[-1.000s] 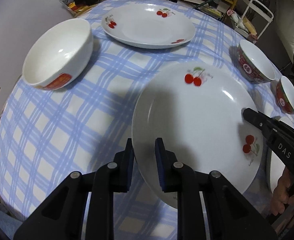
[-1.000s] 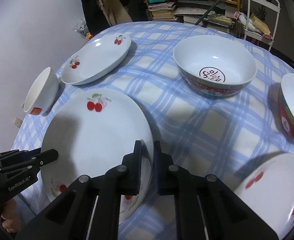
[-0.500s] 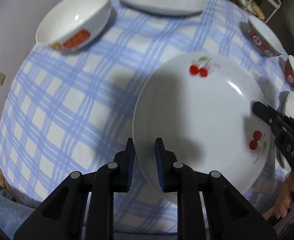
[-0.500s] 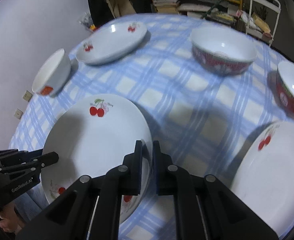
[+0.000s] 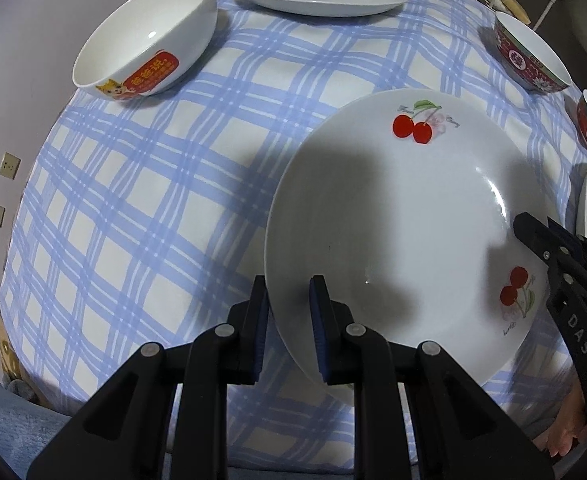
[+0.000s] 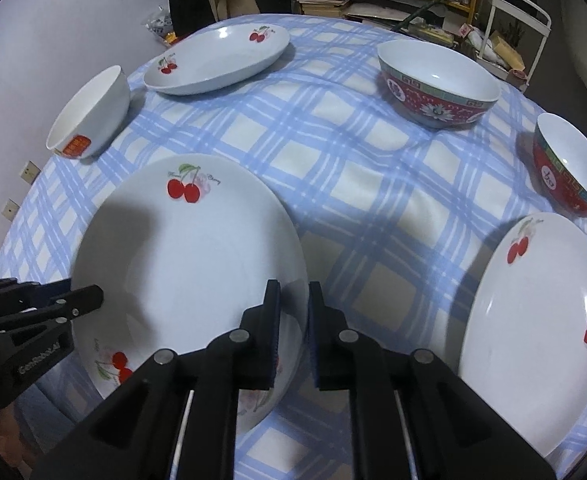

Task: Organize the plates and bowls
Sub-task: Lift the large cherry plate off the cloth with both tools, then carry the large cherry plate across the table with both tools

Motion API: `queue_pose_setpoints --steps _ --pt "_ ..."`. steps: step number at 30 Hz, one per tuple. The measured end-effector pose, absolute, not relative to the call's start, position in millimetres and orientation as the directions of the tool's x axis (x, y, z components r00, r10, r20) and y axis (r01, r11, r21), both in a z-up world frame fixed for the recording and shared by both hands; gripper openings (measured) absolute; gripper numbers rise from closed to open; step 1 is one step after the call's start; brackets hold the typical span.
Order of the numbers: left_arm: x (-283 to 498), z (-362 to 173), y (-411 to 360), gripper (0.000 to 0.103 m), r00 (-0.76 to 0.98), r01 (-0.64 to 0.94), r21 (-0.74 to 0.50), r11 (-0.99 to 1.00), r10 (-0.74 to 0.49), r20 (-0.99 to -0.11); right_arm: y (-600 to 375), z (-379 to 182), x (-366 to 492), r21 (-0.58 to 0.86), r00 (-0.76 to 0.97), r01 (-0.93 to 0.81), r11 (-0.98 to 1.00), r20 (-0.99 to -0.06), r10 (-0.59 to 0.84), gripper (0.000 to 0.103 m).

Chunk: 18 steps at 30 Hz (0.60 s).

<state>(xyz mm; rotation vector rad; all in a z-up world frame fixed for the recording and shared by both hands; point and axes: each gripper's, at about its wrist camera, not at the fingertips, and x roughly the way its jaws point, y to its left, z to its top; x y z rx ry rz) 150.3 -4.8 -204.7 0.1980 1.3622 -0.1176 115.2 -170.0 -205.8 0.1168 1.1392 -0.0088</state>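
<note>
The cherry plate (image 5: 405, 216) is pinched at opposite rims by the left gripper (image 5: 289, 320) and right gripper (image 6: 293, 320), apparently lifted above the tablecloth (image 5: 141, 184) for stacking.

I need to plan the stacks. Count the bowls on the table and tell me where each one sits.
3, though others may sit outside the view. A white bowl at the far left edge, a big red bowl at the far right, and a small red bowl at the right edge.
</note>
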Motion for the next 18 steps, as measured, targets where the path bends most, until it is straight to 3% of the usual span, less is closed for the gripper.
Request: queue_pose_setpoints --steps 9,18 --pt "141.9 -205.6 -4.0 0.023 0.183 0.182 0.03 0.983 -0.004 -0.983 -169.7 -207.8 116.9 0.075 0.414 0.063 0.995 -0.909 0.042 0.015" --pt "141.2 -202.5 -4.8 0.023 0.173 0.208 0.074 0.975 0.037 -0.984 -170.8 -205.3 117.5 0.069 0.423 0.059 0.996 -0.905 0.038 0.015"
